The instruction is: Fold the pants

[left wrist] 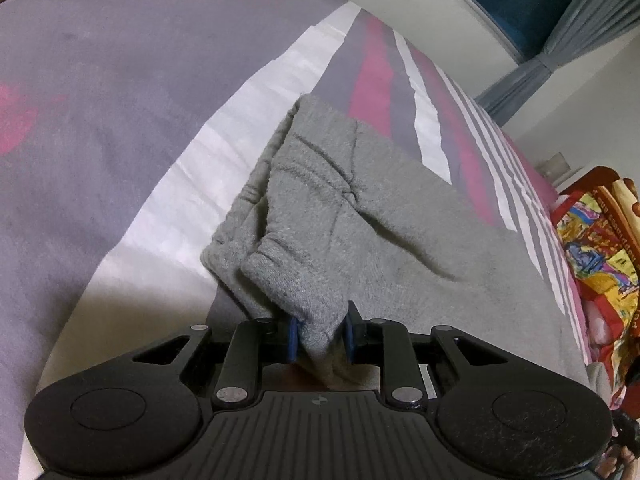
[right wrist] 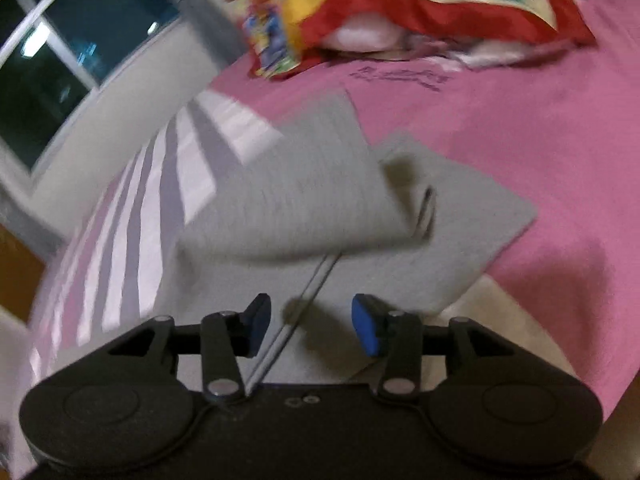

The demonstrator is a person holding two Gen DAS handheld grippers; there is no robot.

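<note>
Grey knit pants (left wrist: 360, 216) lie on a striped bedsheet (left wrist: 120, 120), partly folded over themselves. My left gripper (left wrist: 320, 336) is shut on a bunched edge of the pants, held between its blue pads (left wrist: 294, 338). In the right wrist view the pants (right wrist: 304, 200) lie folded on the pink part of the sheet (right wrist: 520, 140), and a grey drawstring (right wrist: 304, 300) runs from them toward the gripper. My right gripper (right wrist: 308, 324) is open above the near part of the pants, with nothing between its blue pads (right wrist: 366, 328). The view is blurred.
A colourful red and yellow blanket (left wrist: 600, 248) lies at the right end of the bed, and shows at the top of the right wrist view (right wrist: 400, 4). A window (right wrist: 60, 68) with grey curtains (left wrist: 560, 48) stands beyond the bed's far edge.
</note>
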